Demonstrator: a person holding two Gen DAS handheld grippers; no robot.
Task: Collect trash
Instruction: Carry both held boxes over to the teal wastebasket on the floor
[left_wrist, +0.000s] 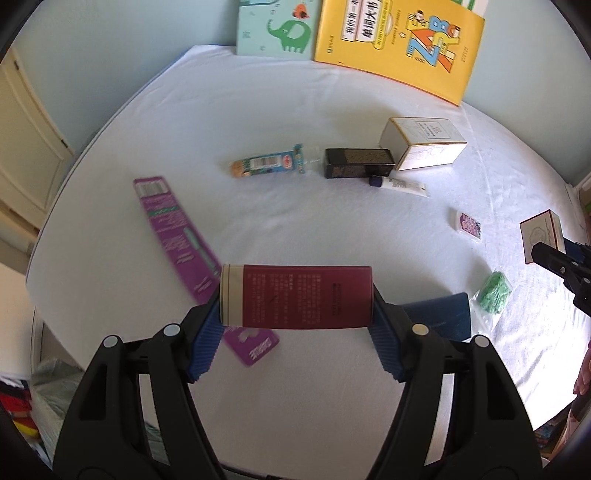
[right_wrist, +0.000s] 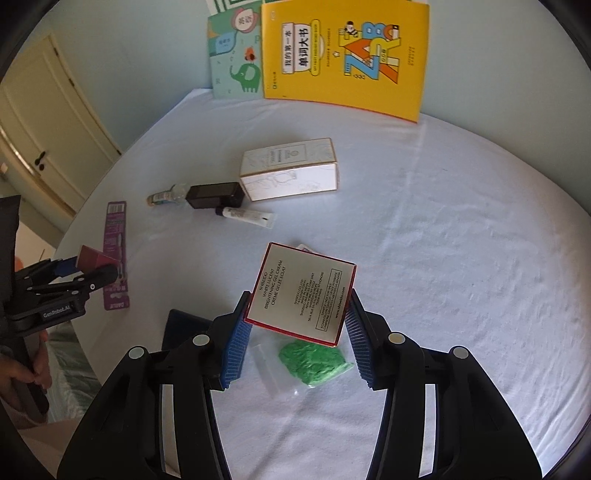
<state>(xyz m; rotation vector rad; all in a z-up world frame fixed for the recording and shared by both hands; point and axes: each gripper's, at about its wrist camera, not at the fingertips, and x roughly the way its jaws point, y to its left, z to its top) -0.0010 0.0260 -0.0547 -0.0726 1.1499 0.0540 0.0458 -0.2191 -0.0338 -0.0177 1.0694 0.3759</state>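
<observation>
My left gripper (left_wrist: 295, 317) is shut on a dark red box (left_wrist: 295, 295), held crosswise above the near edge of the white table (left_wrist: 258, 221). My right gripper (right_wrist: 299, 325) is shut on a white cream box with red edges (right_wrist: 301, 293), held above a clear bag of green bits (right_wrist: 314, 362). On the table lie a purple toothbrush pack (left_wrist: 173, 225), a teal wrapper (left_wrist: 269, 166), a black box (left_wrist: 358, 162), a white box (left_wrist: 421, 144), a small tube (left_wrist: 402, 184) and a small purple sachet (left_wrist: 469, 223).
A yellow book (left_wrist: 399, 40) and a teal elephant book (left_wrist: 277, 26) lean on the wall at the back. A dark blue item (left_wrist: 439, 314) lies near the front edge. A door (right_wrist: 48, 140) is at the left. A grey-green bag (left_wrist: 48, 391) sits below the table's left edge.
</observation>
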